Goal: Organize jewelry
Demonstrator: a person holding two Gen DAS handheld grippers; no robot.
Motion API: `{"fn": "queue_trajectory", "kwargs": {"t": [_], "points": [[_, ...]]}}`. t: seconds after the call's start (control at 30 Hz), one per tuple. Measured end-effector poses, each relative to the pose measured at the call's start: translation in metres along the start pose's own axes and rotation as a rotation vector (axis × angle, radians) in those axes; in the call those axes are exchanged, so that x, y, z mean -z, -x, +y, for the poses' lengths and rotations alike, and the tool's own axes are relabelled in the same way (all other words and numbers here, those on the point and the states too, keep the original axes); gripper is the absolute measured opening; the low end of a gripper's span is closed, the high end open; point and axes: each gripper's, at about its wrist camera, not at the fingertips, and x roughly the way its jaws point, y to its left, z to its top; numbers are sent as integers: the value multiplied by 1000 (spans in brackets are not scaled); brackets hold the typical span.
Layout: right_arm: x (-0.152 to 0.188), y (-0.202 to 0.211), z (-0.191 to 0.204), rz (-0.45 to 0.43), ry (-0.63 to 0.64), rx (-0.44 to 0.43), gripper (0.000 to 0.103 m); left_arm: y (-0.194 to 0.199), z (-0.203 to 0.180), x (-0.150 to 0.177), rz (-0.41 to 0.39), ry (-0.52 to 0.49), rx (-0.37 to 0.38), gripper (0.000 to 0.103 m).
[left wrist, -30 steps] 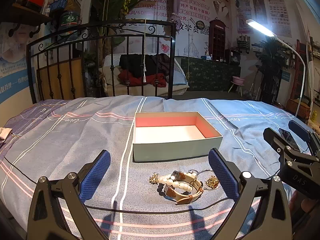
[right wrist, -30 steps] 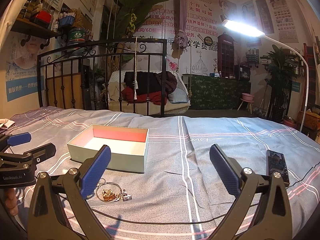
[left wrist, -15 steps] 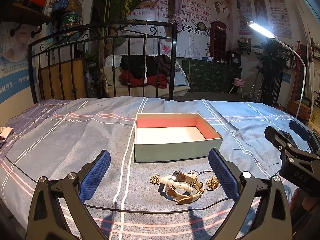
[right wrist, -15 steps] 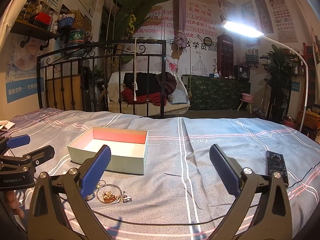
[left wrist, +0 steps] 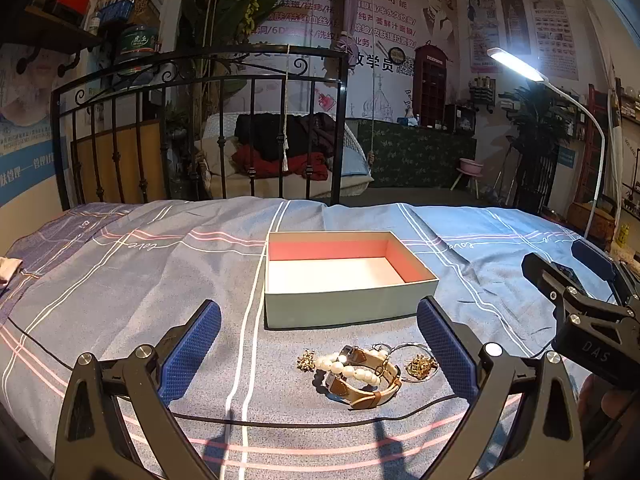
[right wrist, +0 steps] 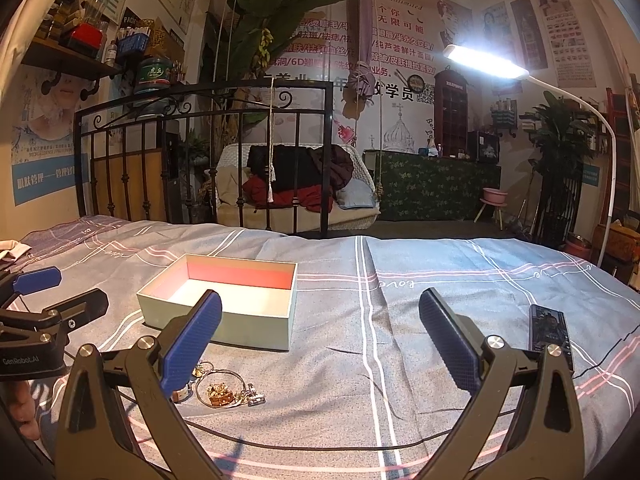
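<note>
- Jewelry [left wrist: 362, 368] lies in a small heap on the bedspread [left wrist: 120, 280], just in front of the open box [left wrist: 344, 304]: pearl bracelet, tan strap, gold pieces.
- My left gripper [left wrist: 318, 344] is spread wide, holding nothing, the heap between its fingers.
- My right gripper [right wrist: 320, 344] gapes wide too, empty, the gold ring piece [right wrist: 220, 392] near its left finger.
- A phone [right wrist: 550, 334] lies at the right.

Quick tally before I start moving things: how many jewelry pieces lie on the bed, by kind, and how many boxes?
Pearl bracelet: 1
Tan leather-strap watch: 1
Gold brooch-like pieces: 2
Thin wire hoop: 1
Small silver clasp piece: 1
Open box, nothing inside: 1
Total: 7, though the pile overlaps, so more small pieces may be hidden.
</note>
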Motion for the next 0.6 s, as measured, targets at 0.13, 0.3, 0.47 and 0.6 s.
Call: {"fn": "queue_trajectory", "kwargs": {"t": [0.13, 0.3, 0.47, 0.6], "points": [[-3, -1, -1, 1, 6, -5, 97, -1, 3, -4, 16, 13, 15, 97], [-4, -5, -2, 18, 15, -9, 97, -7, 4, -5, 41, 15, 19, 97], [-4, -13, -5, 37, 5, -13, 97, -15, 4, -3, 66, 2, 19, 97], [-4, -19, -7, 74, 0, -9, 97, -24, 6, -1, 143, -7, 51, 97]]}}
